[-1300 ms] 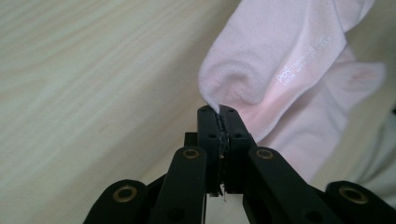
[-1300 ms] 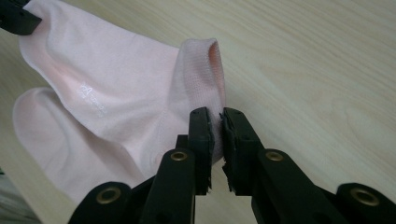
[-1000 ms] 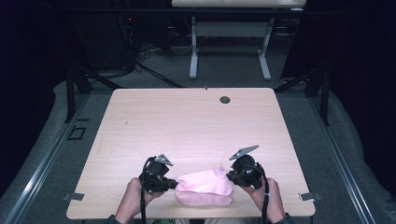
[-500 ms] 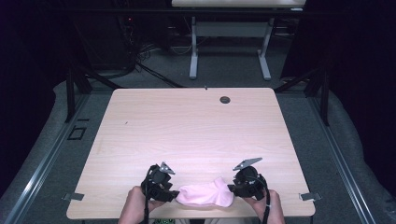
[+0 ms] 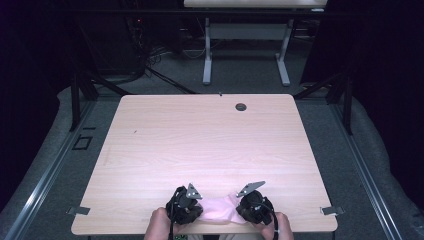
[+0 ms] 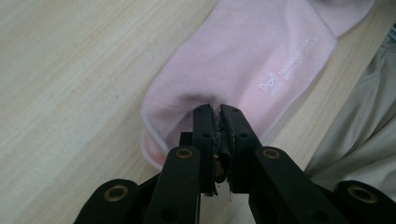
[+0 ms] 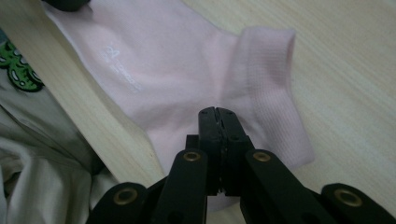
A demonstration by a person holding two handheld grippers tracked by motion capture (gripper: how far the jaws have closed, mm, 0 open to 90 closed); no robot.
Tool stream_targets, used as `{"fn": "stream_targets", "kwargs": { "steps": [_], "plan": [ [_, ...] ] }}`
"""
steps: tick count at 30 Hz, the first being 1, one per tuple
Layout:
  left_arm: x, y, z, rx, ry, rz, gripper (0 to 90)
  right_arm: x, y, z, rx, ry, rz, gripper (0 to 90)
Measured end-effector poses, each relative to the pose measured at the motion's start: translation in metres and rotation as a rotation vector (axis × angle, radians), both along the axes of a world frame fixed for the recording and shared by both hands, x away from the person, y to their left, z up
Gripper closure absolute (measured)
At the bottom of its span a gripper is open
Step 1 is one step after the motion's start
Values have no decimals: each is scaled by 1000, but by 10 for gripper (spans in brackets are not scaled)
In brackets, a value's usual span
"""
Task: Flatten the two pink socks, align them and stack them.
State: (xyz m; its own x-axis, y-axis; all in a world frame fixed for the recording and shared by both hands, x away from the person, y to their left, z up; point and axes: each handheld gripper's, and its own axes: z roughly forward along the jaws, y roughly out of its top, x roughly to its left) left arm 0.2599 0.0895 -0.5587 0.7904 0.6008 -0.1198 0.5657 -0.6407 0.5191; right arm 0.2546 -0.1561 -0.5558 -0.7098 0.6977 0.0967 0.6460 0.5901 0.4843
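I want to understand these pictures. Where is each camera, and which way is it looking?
High view: above the near side, facing forward and down on the table; hands, both grippers.
Left gripper view: rides the left gripper, looking along its jaws, pinched on the pink sock.
Right gripper view: rides the right gripper, jaws pinching the sock's cuff end.
All share the sock.

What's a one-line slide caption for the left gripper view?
Left gripper pinches the toe end of a pink sock lying on the wooden table.

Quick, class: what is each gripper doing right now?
Left gripper: closed on the pink sock.
Right gripper: closed on the same sock.
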Motion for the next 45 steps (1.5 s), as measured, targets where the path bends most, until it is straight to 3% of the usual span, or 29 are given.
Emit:
{"fn": "stream_targets", "kwargs": {
  "steps": [1,3,9,11,16,19,21,23,25,26,27,30,34,38,40,42,45],
  "plan": [
    [0,2,0,-6,8,6,857,0,-1,-1,21,1,-4,897],
    [-1,4,0,-2,5,9,859,1,-3,-1,3,-13,-6,897],
    [-3,15,-3,-40,10,36,876,2,-13,-3,14,-32,-27,899],
    [-5,16,-4,-43,8,38,875,4,-16,-5,40,-28,-28,900],
    [-6,17,-5,-73,22,40,856,8,-15,-5,26,-47,-27,899],
    [-3,23,-6,-149,69,50,772,11,-14,-4,32,-38,-12,898],
    [-4,25,-3,-164,58,54,679,12,-16,-4,32,-31,-3,874],
    [-5,28,3,-185,37,56,554,12,-17,-3,56,-39,5,762],
    [-5,33,9,-186,12,69,432,11,-21,1,63,-53,6,715],
    [-5,36,12,-174,-5,81,343,9,-26,6,60,-95,-3,619],
    [-5,39,14,-169,-21,94,343,9,-26,6,60,-95,-3,619],
    [-3,51,19,-154,-59,142,242,8,-38,12,82,-131,-46,408],
    [4,73,20,-119,-106,229,171,9,-59,18,115,-169,-126,172],
    [13,97,13,-93,-128,312,134,11,-82,19,132,-184,-207,92],
    [17,106,9,-54,-148,360,108,11,-91,18,118,-185,-250,15],
    [21,114,3,-9,-182,402,65,13,-101,14,92,-191,-280,0],
    [26,122,-7,28,-197,450,23,18,-117,3,87,-184,-330,0]
  ]
}}
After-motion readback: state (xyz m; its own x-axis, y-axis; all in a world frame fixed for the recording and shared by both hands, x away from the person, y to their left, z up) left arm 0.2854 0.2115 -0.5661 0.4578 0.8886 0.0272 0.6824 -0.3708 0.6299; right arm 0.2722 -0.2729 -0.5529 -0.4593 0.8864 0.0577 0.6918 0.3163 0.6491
